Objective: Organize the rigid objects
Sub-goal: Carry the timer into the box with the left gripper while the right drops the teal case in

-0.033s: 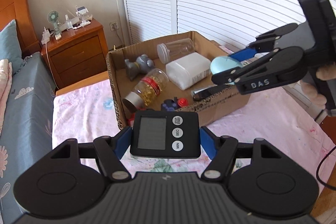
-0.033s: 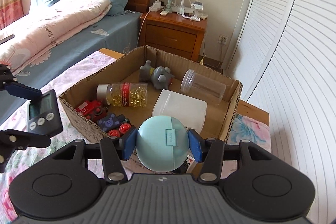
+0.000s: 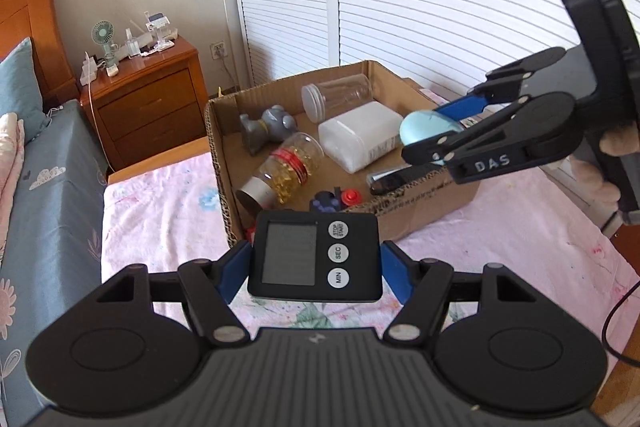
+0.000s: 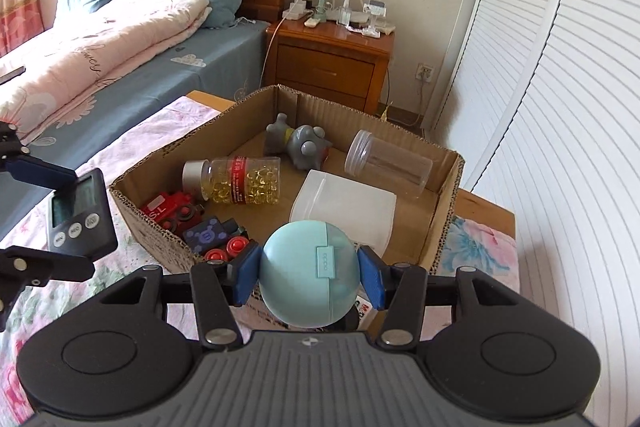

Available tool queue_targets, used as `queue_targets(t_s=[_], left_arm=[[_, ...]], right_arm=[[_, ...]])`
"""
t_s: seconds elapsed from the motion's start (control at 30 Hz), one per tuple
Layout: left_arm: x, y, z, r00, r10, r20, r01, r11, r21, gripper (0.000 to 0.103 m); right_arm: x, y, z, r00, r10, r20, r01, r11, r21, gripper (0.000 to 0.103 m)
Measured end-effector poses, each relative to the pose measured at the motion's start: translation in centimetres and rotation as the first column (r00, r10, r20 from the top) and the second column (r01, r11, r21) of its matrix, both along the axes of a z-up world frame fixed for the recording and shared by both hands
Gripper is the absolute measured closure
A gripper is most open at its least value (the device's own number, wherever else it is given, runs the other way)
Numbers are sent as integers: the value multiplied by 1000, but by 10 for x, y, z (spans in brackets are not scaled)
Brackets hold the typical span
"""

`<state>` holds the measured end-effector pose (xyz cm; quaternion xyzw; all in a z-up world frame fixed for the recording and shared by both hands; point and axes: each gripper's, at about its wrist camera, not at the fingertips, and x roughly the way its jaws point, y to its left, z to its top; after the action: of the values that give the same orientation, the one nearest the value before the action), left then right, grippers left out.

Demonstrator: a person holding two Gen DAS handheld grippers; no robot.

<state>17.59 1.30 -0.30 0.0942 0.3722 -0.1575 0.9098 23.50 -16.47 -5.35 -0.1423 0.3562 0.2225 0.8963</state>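
Squarely between the blue pads of the left gripper [image 3: 314,269] sits a black timer [image 3: 313,257], clamped by its two side edges, screen and three round buttons facing up; it hangs above the pink floral cloth [image 3: 160,211], just short of the box [image 3: 424,215] at its near-left corner. Across from it, the right gripper [image 4: 309,275] is closed on a pale-blue round case [image 4: 309,273], one pad on each side and the latch facing the camera. The case is held over the box's near wall, toward the near-right corner.

Inside the box lie a capsule bottle [image 4: 236,181] on its side near the left wall, a grey toy [image 4: 298,143] toward the far corner, a clear jar [image 4: 388,163] on its side along the far-right wall, and a white container [image 4: 344,209] in the middle. Red and dark-blue toy cars [image 4: 192,223] crowd the near-left corner.

Beyond the box stand a wooden nightstand [image 4: 332,63] and white louvred doors [image 4: 560,107], with a bed [image 4: 120,47] to the left.
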Motion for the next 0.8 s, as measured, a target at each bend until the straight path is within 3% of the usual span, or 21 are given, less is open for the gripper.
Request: queue_targets(t_s=[0.03, 0.1, 0.13, 0.17, 0.53, 0.8], left_arm=[[2, 1, 0, 1000, 2, 0, -2, 1000, -1, 34], [4, 2, 1, 1000, 4, 1, -4, 1000, -3, 34], [6, 2, 2, 1000, 5, 2, -5, 1000, -1, 34], [7, 2, 2, 1000, 6, 2, -6, 1000, 0, 34], [27, -7, 10, 1000, -4, 11, 4, 1000, 1, 34], [69, -10, 19, 1000, 16, 9, -16, 1000, -3, 34]], right_arm=[[1, 1, -1, 1000, -1, 2, 1, 1000, -1, 42], [0, 3, 0, 1000, -17, 14, 17, 1000, -1, 26], [-3, 3, 2, 999, -22, 25, 22, 1000, 8, 11], [-6, 2, 5, 999, -22, 37, 21, 1000, 22, 3], [-54, -8, 17, 993, -90, 70, 90, 996, 17, 0], [-78, -16, 17, 986, -158, 56, 151, 982, 109, 0]])
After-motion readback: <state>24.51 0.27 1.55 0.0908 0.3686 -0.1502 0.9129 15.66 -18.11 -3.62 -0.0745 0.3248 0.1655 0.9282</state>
